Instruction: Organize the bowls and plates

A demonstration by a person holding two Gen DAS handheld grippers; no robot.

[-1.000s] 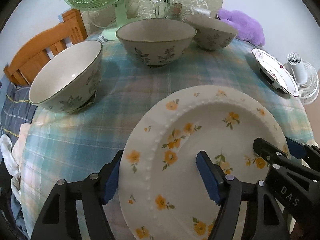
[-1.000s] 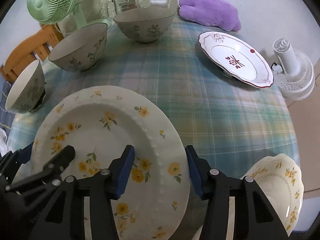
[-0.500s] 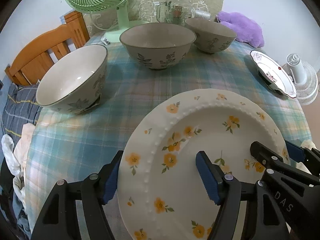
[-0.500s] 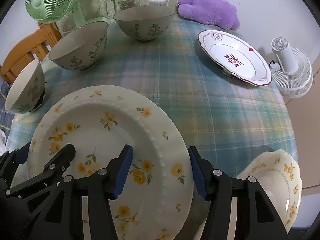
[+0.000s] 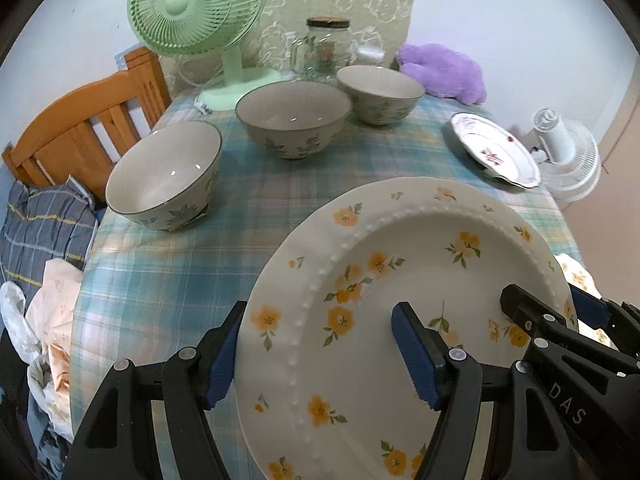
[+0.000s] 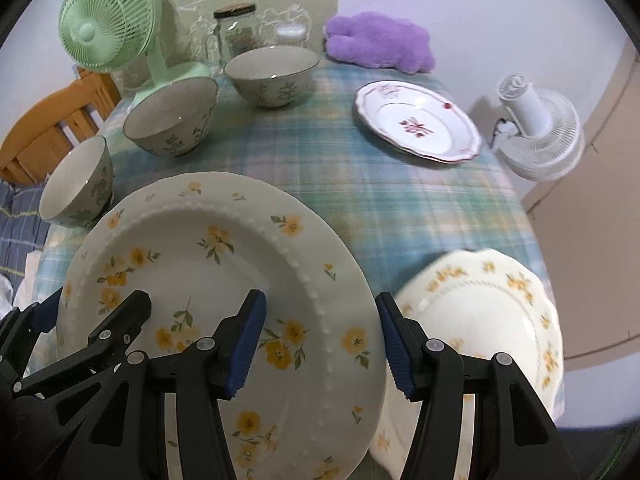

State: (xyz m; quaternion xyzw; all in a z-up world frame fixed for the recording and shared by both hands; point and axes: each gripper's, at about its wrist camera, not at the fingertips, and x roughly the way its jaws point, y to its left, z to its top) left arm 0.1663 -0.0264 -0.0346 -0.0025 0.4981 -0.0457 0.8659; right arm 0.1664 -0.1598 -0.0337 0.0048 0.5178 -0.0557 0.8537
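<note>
The letters "DAS" are printed in pale capitals on the black body of the right gripper (image 5: 576,312), seen just beside the flowered plate (image 5: 400,280). The label on the glass jar (image 5: 326,46) behind the plate cannot be read.

Left gripper (image 5: 316,354), right gripper (image 6: 320,340) clamped.

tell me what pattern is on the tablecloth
Pale blue-green plaid tablecloth, clearest in the right wrist view.
</note>
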